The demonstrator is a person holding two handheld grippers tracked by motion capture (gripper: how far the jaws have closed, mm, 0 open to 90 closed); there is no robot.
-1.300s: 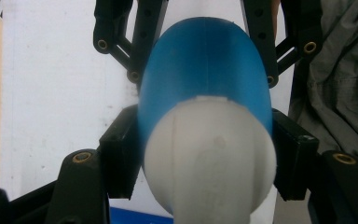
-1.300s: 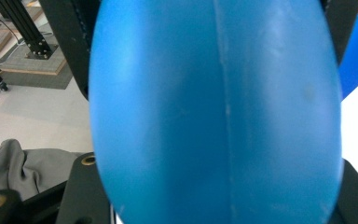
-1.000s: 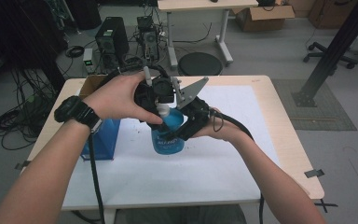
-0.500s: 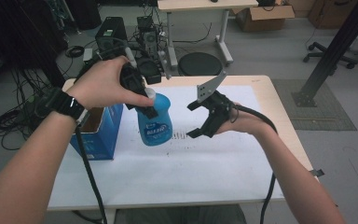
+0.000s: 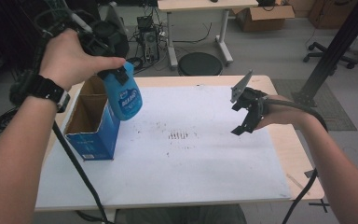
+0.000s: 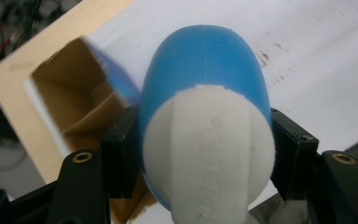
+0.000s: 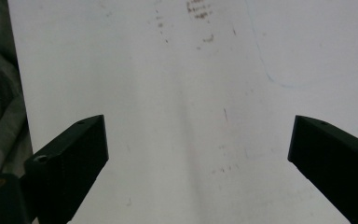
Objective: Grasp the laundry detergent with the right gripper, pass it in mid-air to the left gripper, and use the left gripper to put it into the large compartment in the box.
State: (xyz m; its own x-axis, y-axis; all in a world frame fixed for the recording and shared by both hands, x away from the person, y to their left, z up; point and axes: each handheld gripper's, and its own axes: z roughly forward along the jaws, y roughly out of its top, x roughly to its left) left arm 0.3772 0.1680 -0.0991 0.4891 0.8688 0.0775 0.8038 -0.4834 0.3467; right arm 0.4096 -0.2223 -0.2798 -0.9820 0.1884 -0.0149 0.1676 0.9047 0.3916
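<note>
A blue bottle with a white cap hangs tilted in the air, and my left gripper is shut on its upper part. In the left gripper view the black pads press both sides of the bottle. It hovers just above the right rim of an open blue cardboard box at the table's left, whose brown inside lies below. My right gripper is over the right side of the white mat. Its jaws have just opened wide, then closed slightly, and nothing is between them.
The white mat covers most of the wooden table and carries small dark marks near its middle. Beyond the far edge stand a round black stool, a desk and computer gear. A black stand rises at the right.
My right gripper let go of the bottle, opened and drew away to the right. My left gripper carried the bottle up and left, from mid-table to over the box.
</note>
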